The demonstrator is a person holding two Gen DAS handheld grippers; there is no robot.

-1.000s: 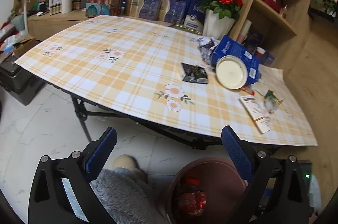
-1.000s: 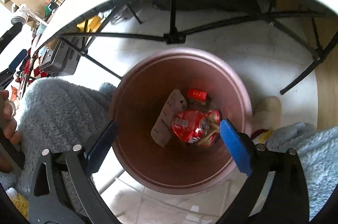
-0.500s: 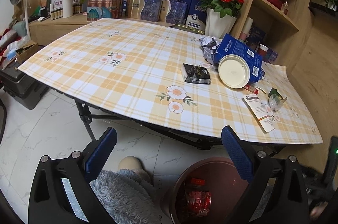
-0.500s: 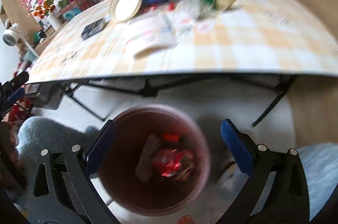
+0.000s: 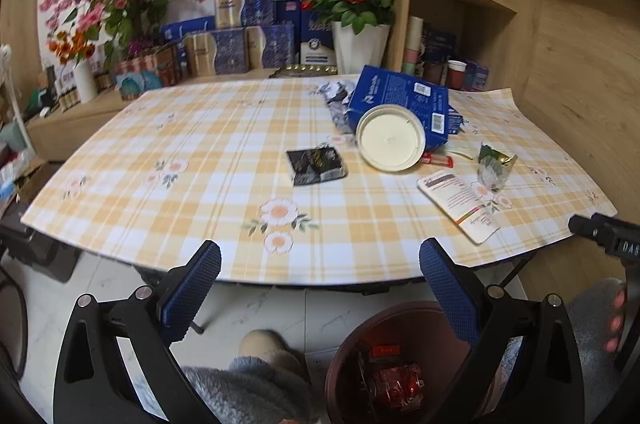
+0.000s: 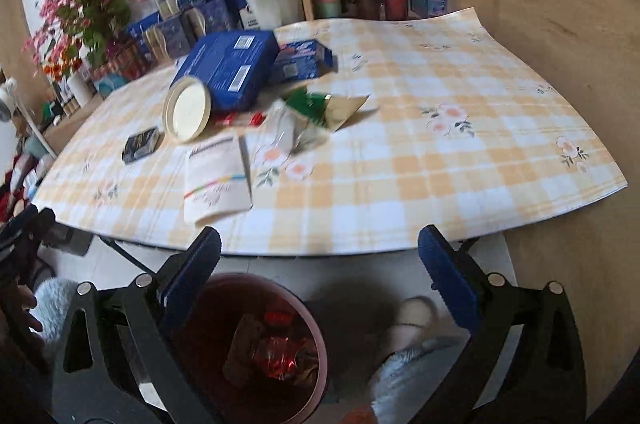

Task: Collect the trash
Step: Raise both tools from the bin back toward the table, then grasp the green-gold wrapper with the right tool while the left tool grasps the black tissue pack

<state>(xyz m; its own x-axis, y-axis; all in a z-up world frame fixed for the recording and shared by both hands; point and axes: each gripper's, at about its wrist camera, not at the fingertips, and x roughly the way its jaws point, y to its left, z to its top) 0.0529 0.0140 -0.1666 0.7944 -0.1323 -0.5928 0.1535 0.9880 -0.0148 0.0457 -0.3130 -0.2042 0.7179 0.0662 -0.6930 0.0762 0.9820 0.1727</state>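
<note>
**Both grippers empty, trash left on worktop**

Left gripper (image 5: 320, 288) and right gripper (image 6: 319, 274) both hover off the near edge of the worktop (image 5: 160, 160), fingers spread wide, nothing held. Bin (image 6: 312, 328) sits on the floor just below the edge and has red wrappers in it.

Trash on the worktop: white flat packet (image 6: 216, 176) closest to the edge, clear crumpled wrapper (image 6: 288, 132) beside it, green-gold foil (image 6: 328, 106) just beyond, black packet (image 5: 316, 166) nearer the middle, round lid (image 5: 390, 142) leaning against the blue box (image 5: 404, 100).

Risks, as judged from here:
- White packet lies flat, so fingers may skid over it or pinch the tablecloth instead.
- It sits close to the edge; a nudge could push it onto the floor, missing the bin.
- Pulling the lid may shift the blue box it leans on.
- Clear wrapper is light and could spring out of a loose grip.
- Right-wrist view is blurred, so aim is uncertain.
</note>
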